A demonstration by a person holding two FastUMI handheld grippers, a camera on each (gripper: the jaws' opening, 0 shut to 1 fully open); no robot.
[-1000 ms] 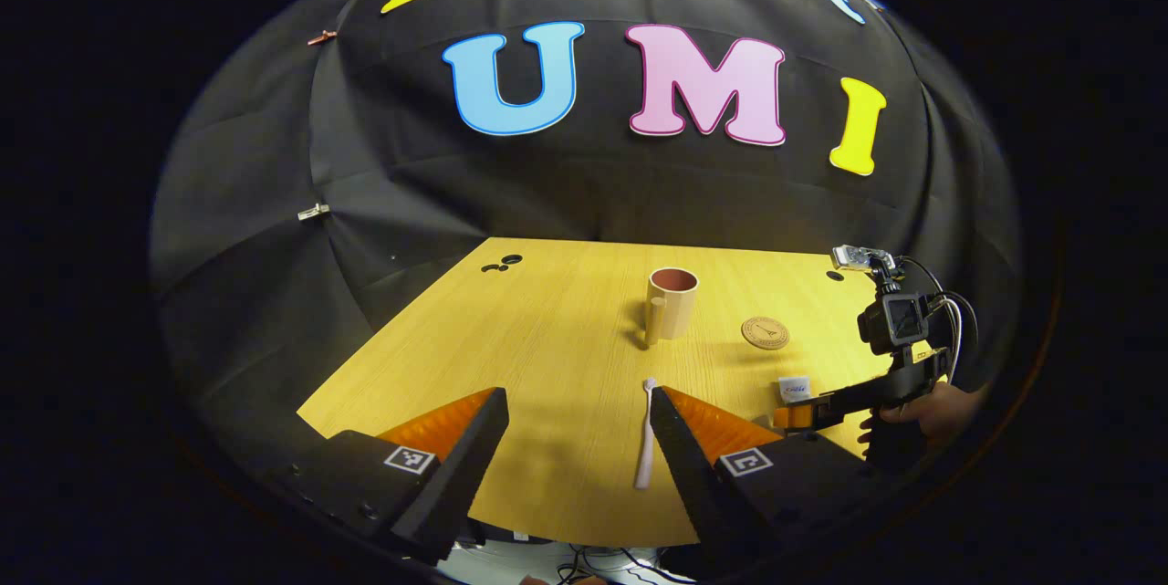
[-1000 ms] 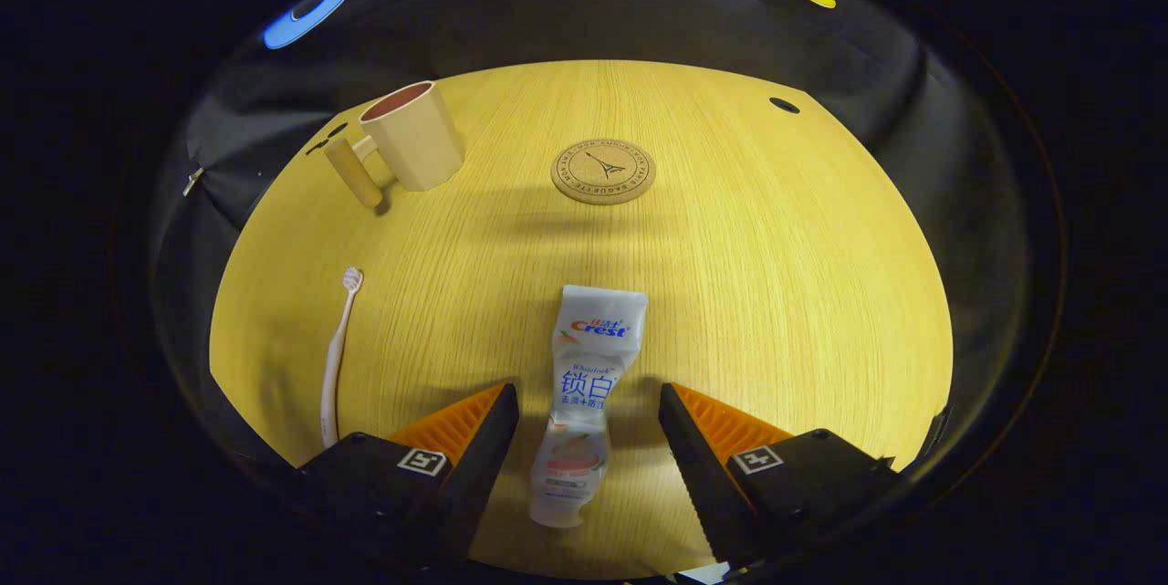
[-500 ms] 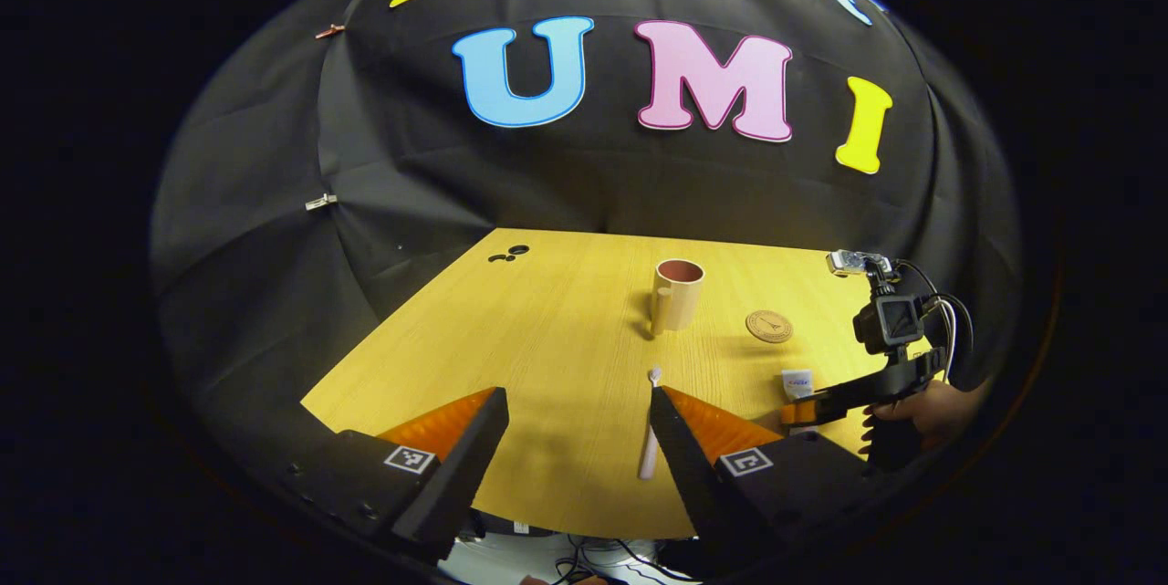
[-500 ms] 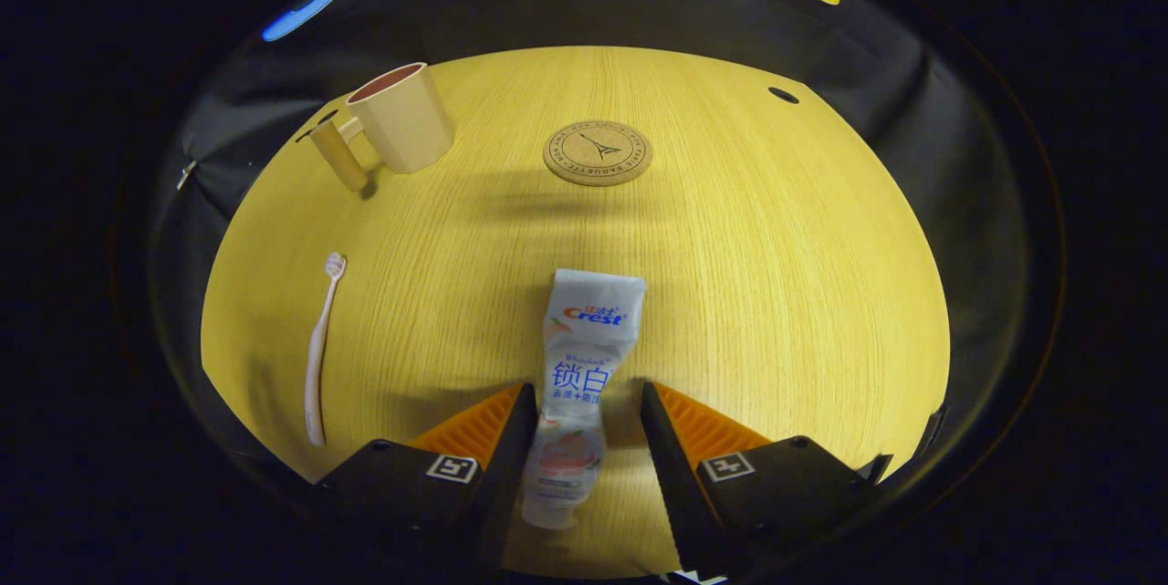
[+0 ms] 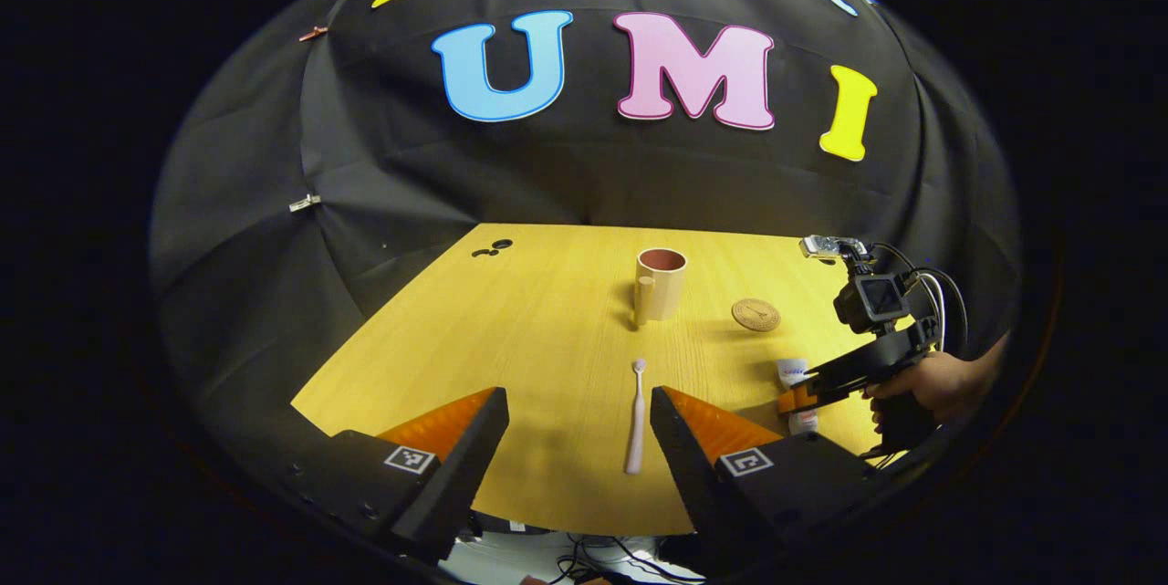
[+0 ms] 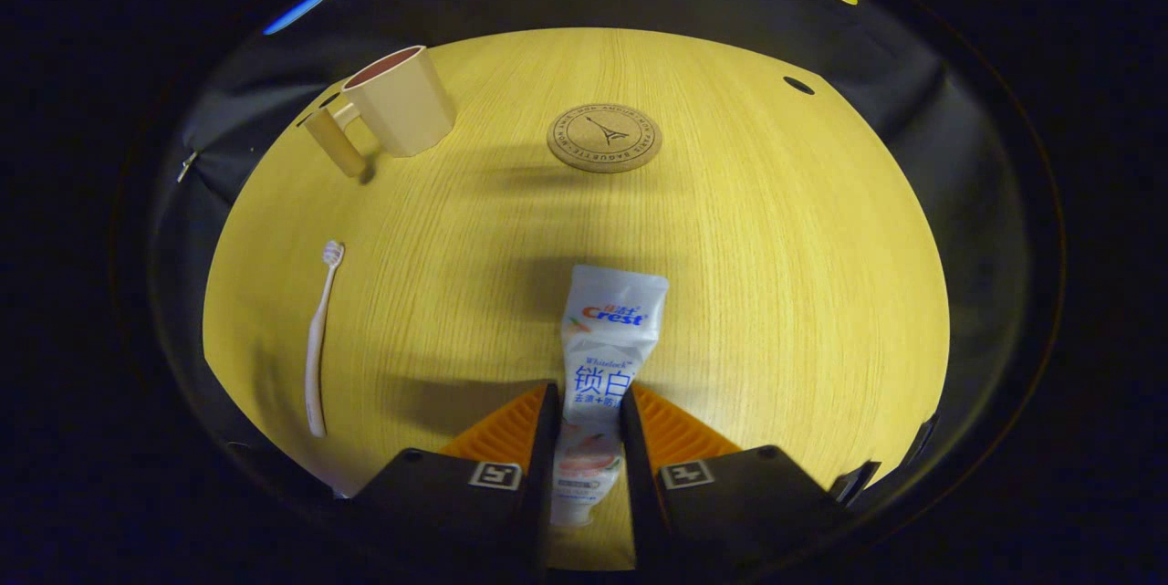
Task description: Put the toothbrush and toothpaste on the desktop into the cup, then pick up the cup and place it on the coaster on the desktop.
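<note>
Right gripper view has the right claw [image 6: 584, 439] closed on the lower part of the white printed toothpaste tube [image 6: 598, 357], which lies flat on the yellow wood-grain worktop [image 6: 776, 275]. The step in hand looks like picking up the toothpaste; next it must be lifted and carried to the beige handled cup [image 6: 401, 101], upright near the round cork coaster [image 6: 604, 138]. The left claw [image 5: 570, 439] stands wide open, empty, by the slim pale toothbrush [image 5: 635, 416].
</note>
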